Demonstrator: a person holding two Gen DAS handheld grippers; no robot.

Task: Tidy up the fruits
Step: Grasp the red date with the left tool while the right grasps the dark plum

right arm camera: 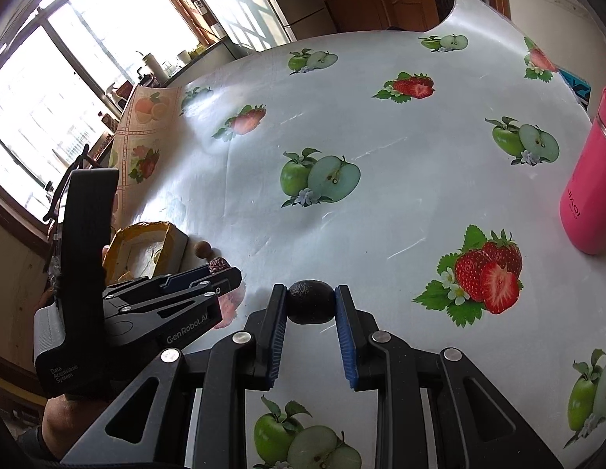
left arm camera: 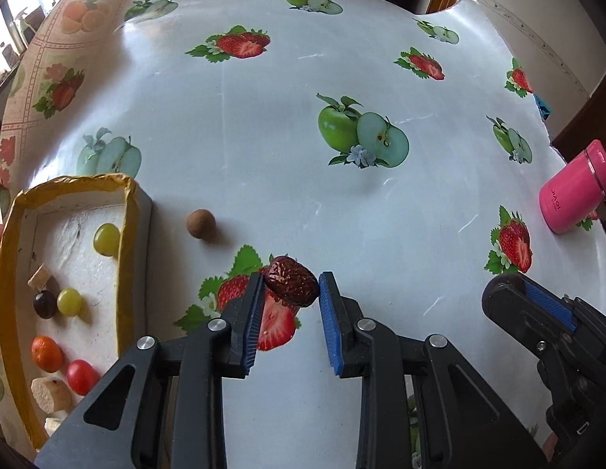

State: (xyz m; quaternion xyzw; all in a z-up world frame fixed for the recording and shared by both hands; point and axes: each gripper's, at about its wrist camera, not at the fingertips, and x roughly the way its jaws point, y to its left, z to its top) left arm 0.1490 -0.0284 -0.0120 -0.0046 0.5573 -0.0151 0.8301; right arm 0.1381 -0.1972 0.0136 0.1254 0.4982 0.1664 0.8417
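Observation:
My left gripper (left arm camera: 290, 285) is shut on a wrinkled dark red date (left arm camera: 291, 281), held between its blue pads just above the tablecloth; it also shows in the right wrist view (right arm camera: 218, 265). My right gripper (right arm camera: 310, 300) is shut on a dark, rough-skinned fruit (right arm camera: 310, 301). A small brown round fruit (left arm camera: 201, 224) lies on the table beside a white foam tray (left arm camera: 125, 242) with a yellow taped rim. The tray holds two green grapes (left arm camera: 106, 239), a dark grape (left arm camera: 44, 305), an orange fruit (left arm camera: 47, 353), a red tomato (left arm camera: 81, 376) and pale chunks.
The table wears a white cloth (left arm camera: 263, 125) printed with apples and strawberries. A pink flask (left arm camera: 572, 191) lies at the right edge; it shows in the right wrist view (right arm camera: 590, 179) too. The right gripper's body (left arm camera: 537, 312) sits to the right of my left gripper.

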